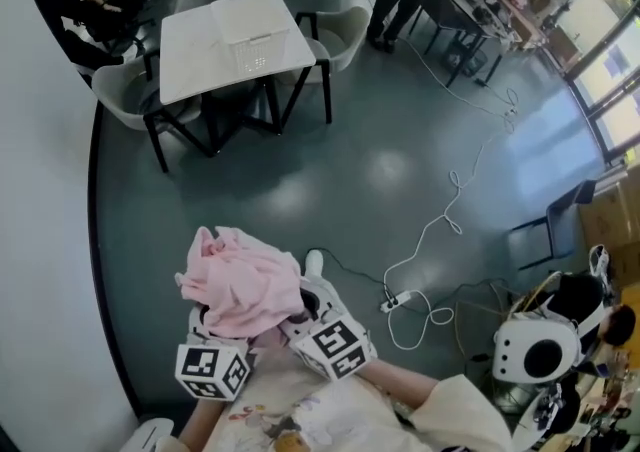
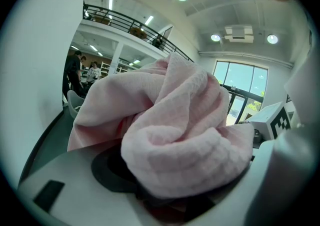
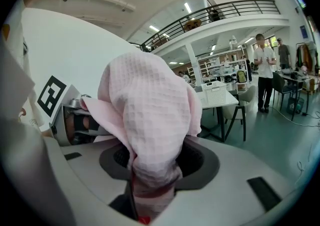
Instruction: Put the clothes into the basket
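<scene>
The pink cloth (image 1: 245, 285), with a waffle texture, is crumpled into a loose bunch, lifted above the dark floor (image 1: 350, 170). The white basket (image 1: 250, 40) stands upright on the white table (image 1: 195, 50), well apart from it.

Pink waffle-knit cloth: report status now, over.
Left gripper and right gripper both shut on pink waffle-knit cloth. White lattice basket far ahead on white table, cloth not yet in. Grey chairs ring table.

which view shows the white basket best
The head view: the basket sits whole on the white table, open top visible. The right gripper view shows it small, side-on. The left gripper view lacks it; pink cloth fills the frame.
</scene>
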